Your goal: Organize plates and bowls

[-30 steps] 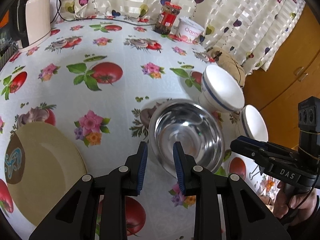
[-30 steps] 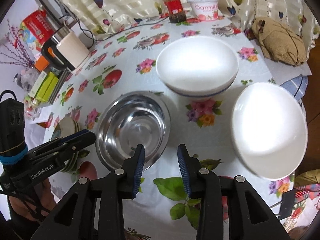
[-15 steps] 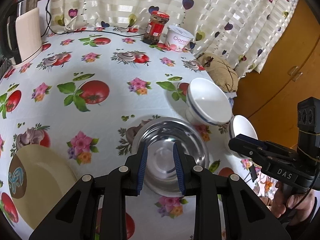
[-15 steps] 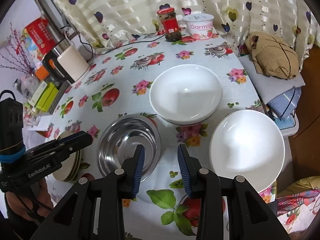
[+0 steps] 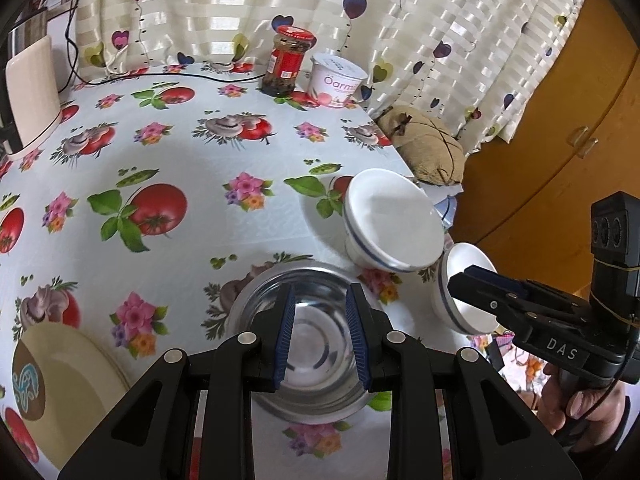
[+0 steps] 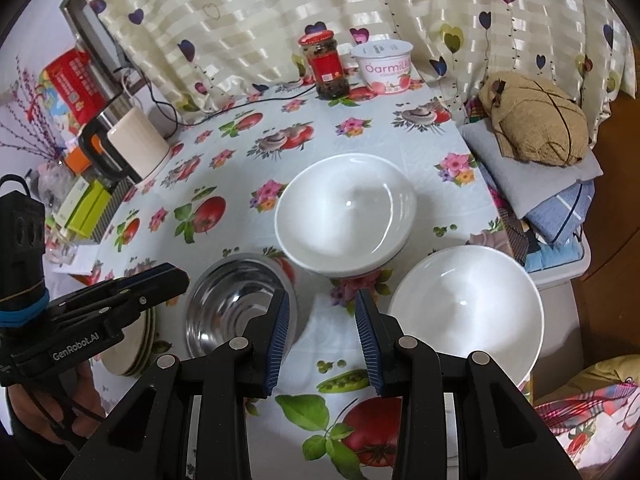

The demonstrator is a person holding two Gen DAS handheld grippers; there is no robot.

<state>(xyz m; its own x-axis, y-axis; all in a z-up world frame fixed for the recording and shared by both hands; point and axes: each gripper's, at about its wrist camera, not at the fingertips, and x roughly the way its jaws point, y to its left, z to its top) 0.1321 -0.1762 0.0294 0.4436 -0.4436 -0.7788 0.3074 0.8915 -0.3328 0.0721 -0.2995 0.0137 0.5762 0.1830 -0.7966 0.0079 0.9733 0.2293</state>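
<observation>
While both grippers hover empty, the sorting looks barely begun.
Left gripper (image 5: 320,336) and right gripper (image 6: 322,334) have jaws narrowly apart; steel bowl (image 6: 236,308), two white bowls (image 6: 346,224) and plates (image 5: 68,392) sit unstacked on the worktop (image 5: 192,168).

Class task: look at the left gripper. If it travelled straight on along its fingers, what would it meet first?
Most likely the steel bowl: the left gripper is open and its fingers frame the bowl's inside. Depth is unclear, so I cannot tell how far above it hangs.

Three bowls are sitting near the surface's (image 6: 224,168) right edge: steel bowl (image 6: 236,308) leftmost, plates (image 6: 134,344) stacked beyond it.
</observation>
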